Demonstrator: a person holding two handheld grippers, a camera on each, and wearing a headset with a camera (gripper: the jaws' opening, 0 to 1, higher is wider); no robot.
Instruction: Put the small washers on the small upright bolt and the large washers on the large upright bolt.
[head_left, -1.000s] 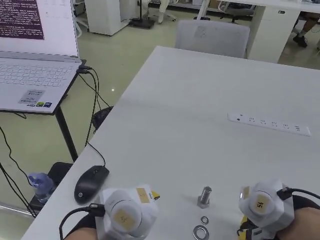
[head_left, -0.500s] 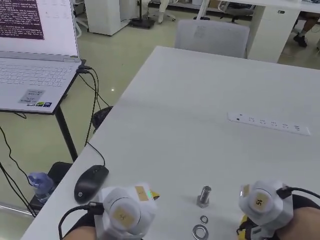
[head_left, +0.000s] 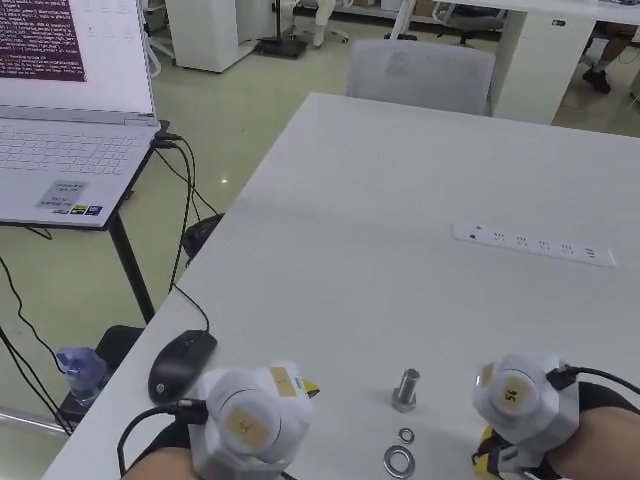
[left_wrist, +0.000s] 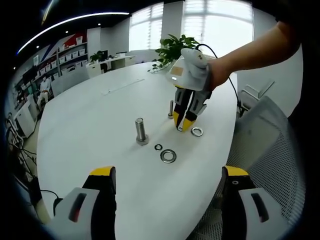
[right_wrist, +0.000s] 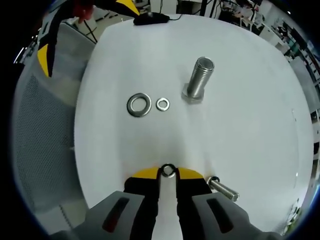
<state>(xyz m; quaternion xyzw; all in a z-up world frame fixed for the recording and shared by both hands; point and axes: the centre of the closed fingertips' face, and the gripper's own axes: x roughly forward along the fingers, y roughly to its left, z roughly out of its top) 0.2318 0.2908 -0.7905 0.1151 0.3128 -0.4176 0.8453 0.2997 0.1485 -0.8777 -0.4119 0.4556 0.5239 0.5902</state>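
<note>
The large upright bolt (head_left: 406, 390) (left_wrist: 141, 131) (right_wrist: 198, 77) stands near the table's front edge. In front of it lie a small washer (head_left: 406, 435) (left_wrist: 158, 147) (right_wrist: 162, 104) and a large washer (head_left: 400, 461) (left_wrist: 168, 156) (right_wrist: 139, 105). My right gripper (head_left: 520, 400) (left_wrist: 182, 124) (right_wrist: 168, 172) points down at the table, its tips shut on a small washer (right_wrist: 168, 170). The small upright bolt (left_wrist: 171, 108) (right_wrist: 222, 188) stands just beside it, and another washer (left_wrist: 197, 131) lies by its tips. My left gripper (head_left: 245, 425) (left_wrist: 170, 195) is open and holds nothing.
A black mouse (head_left: 183, 365) (right_wrist: 150, 19) lies at the table's left edge by my left gripper. A white power strip (head_left: 530, 245) lies farther back on the right. A laptop (head_left: 70, 150) sits on a side stand to the left, and a grey chair (head_left: 420, 75) is at the far end.
</note>
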